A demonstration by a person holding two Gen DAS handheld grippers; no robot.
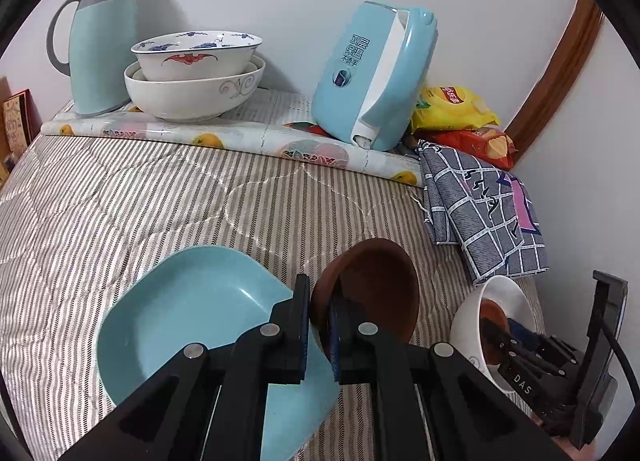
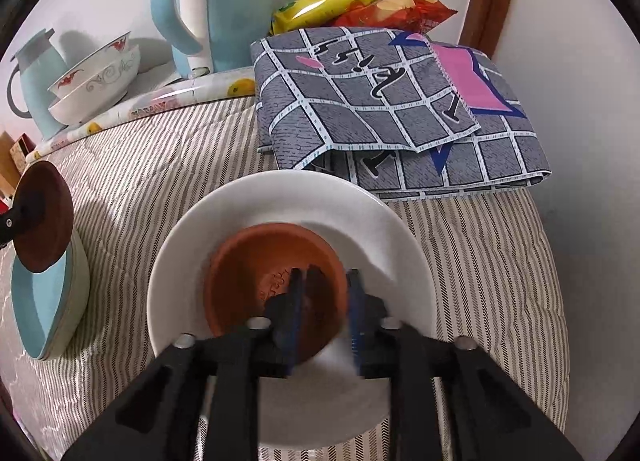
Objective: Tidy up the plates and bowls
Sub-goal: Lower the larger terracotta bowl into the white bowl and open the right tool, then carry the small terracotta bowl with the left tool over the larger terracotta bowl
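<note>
Both wrist views close, angled down at striped bed (image 1: 120,201), sharing stacked bowls (image 1: 192,73).

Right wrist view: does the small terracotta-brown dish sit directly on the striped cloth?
No, the small terracotta-brown dish lies inside the round white bowl.

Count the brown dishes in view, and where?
2. One brown dish is clamped by its rim in the left gripper, raised above the blue plate. The other brown dish sits inside the white bowl, rim between the right gripper jaws. None seems hidden.
</note>
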